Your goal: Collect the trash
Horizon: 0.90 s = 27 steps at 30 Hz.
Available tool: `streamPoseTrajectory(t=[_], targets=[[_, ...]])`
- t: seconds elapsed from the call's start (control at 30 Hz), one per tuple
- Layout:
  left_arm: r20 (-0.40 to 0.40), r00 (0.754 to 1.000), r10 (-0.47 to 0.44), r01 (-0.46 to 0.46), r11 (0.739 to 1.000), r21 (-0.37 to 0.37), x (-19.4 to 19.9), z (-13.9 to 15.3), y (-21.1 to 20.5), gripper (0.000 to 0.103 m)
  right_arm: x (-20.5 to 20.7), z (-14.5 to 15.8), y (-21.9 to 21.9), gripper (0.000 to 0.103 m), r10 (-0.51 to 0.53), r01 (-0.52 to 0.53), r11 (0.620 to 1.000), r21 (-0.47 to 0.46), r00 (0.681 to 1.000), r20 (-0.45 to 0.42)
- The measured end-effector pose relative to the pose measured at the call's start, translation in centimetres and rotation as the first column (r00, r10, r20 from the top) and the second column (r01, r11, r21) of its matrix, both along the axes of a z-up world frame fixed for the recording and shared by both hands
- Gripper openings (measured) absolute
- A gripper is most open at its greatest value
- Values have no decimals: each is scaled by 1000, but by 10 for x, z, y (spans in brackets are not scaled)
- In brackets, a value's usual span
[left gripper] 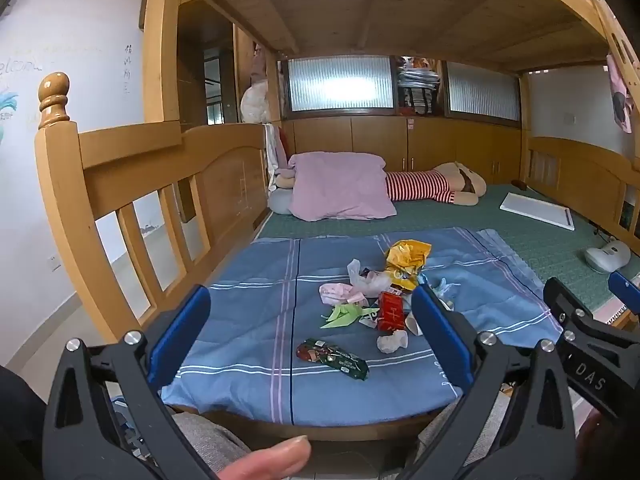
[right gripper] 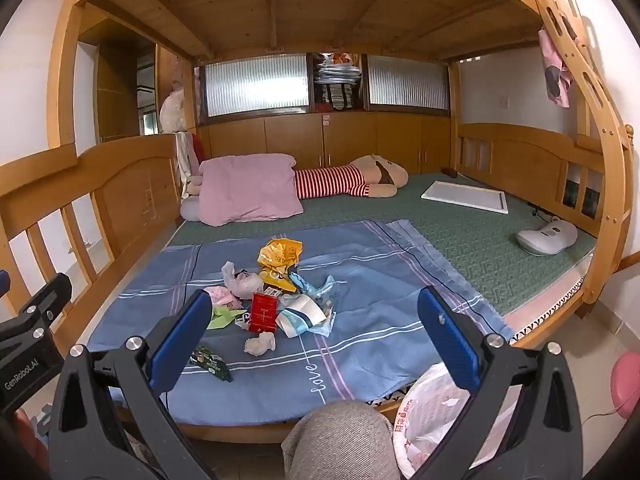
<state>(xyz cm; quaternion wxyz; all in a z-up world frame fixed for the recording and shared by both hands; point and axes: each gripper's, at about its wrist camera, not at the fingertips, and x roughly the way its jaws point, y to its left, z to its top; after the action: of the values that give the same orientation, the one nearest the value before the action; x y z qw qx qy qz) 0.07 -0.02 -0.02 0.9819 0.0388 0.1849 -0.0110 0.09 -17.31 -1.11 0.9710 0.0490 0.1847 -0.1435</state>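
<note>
Blue-padded left gripper and right gripper are hovering wide open, gripping nothing, before first pickup; next, approaching trash pile at 12 o'clock.

A wooden bunk bed fills the room, its upper deck of pale planks overhead and a green mat on the lower bunk, with a blue striped sheet laid over the mat's near part. At the far end, two ribbed frosted windows glow with daylight above a row of wooden cabinets. White walls stand left and right, and pale floor tiles show near right.
</note>
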Motion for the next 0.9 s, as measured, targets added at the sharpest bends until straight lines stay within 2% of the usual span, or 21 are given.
streamPoseTrajectory(t=[0.1, 0.13, 0.27, 0.37, 0.47, 0.53, 0.6, 0.7, 0.8, 0.9], targets=[[-2, 1000, 7, -7, 1000, 15, 3, -2, -3, 100, -1, 0, 0, 100, -1, 1, 1000, 0, 1000, -1], [-1, 1000, 7, -7, 1000, 14, 4, -3, -3, 100, 2, -1, -1, 100, 1, -1, 1000, 5, 1000, -21], [-6, 1000, 12, -12, 1000, -3, 6, -6, -4, 100, 1, -2, -4, 100, -7, 7, 1000, 1, 1000, -12], [-58, 998, -3, -1, 996, -85, -11, -17, 3, 100, -2, -2, -11, 100, -23, 23, 1000, 11, 1000, -8], [-160, 985, -65, 38, 985, -166, -27, -45, 4, 100, -5, -1, -18, 100, -36, 36, 999, 30, 999, -2], [-232, 969, -90, 54, 986, -156, -36, -63, 0, 100, -5, -2, -22, 100, -44, 44, 998, 39, 999, -3], [-258, 961, -101, 71, 990, -125, -48, -76, -6, 100, -5, 2, -26, 100, -60, 60, 997, 44, 998, -2], [-261, 956, -136, 119, 990, -81, -72, -89, -13, 100, -6, 2, -27, 100, -67, 67, 997, 46, 998, 1], [-253, 964, -79, 75, 997, -26, -81, -92, -16, 100, -7, 3, -26, 100, -68, 68, 997, 48, 998, 2], [-235, 966, -104, 89, 993, -71, -86, -89, -9, 100, -6, 4, -26, 100, -66, 66, 997, 41, 998, 2]])
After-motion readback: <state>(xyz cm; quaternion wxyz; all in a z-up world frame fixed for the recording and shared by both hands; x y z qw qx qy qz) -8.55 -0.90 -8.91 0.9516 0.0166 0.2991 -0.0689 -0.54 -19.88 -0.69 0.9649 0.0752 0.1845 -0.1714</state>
